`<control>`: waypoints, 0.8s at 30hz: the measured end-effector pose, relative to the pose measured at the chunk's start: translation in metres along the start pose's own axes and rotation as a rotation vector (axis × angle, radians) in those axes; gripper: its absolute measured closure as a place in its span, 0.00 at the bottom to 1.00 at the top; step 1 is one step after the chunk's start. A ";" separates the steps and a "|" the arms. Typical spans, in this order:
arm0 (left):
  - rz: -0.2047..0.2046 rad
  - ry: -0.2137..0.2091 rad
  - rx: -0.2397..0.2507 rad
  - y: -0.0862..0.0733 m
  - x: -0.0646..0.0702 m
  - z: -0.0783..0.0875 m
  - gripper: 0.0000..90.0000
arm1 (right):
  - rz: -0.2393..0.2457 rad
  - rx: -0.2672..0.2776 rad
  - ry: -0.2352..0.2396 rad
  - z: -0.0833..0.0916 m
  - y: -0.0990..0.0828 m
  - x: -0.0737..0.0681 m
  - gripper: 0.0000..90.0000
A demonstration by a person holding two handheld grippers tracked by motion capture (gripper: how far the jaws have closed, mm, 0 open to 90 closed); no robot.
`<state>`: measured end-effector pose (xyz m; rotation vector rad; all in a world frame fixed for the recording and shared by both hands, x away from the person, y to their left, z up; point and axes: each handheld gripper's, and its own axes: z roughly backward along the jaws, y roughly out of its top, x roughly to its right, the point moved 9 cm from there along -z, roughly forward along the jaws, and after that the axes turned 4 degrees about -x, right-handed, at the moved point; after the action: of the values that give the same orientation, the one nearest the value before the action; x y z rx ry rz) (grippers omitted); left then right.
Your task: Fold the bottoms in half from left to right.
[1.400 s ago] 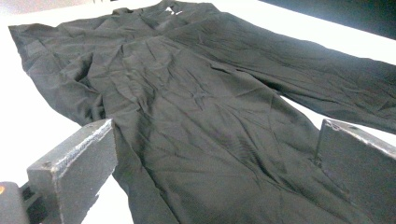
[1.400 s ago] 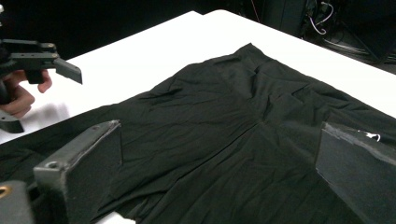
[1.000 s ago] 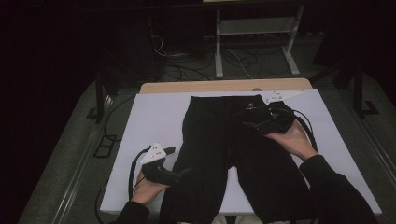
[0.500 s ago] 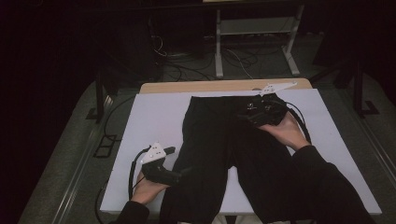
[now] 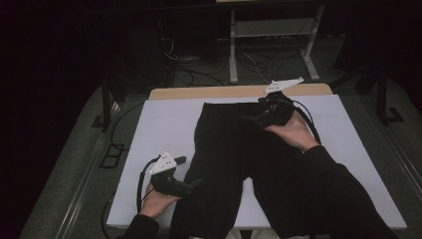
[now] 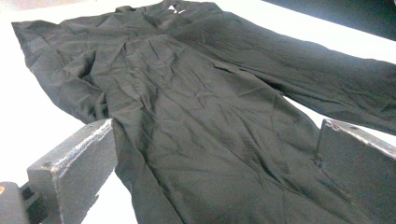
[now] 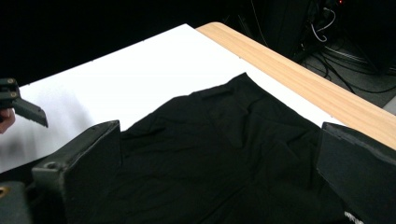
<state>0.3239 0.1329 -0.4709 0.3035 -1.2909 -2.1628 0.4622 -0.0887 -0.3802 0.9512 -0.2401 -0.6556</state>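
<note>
Black trousers [image 5: 234,149] lie flat on the white table cover [image 5: 164,124], waistband at the far side, legs toward me. My left gripper [image 5: 195,184] rests low at the near left beside the left leg; its jaws stand open around the cloth [image 6: 196,107] without closing on it. Over the waistband at the far right, my right gripper [image 5: 250,118] hovers open. Its own view looks down on the waistband area [image 7: 224,140] between wide-set jaws. The left gripper [image 7: 23,109] also appears far off at that view's left edge.
A bare wooden strip of table [image 5: 239,91] runs along the far edge beyond the cover. Behind it on the floor stand a metal frame [image 5: 268,40] and loose cables [image 5: 199,74]. White cover lies bare on both sides of the trousers.
My right gripper has moved away from me toward the waistband and the table's far edge. The left gripper has stayed put.
</note>
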 end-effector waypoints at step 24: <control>0.005 -0.005 0.009 0.002 -0.001 0.001 0.00 | 0.016 -0.031 0.012 -0.058 0.029 -0.012 0.00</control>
<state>0.3248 0.1334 -0.4693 0.2984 -1.3035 -2.1556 0.4910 -0.0305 -0.3886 0.9229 -0.2257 -0.6373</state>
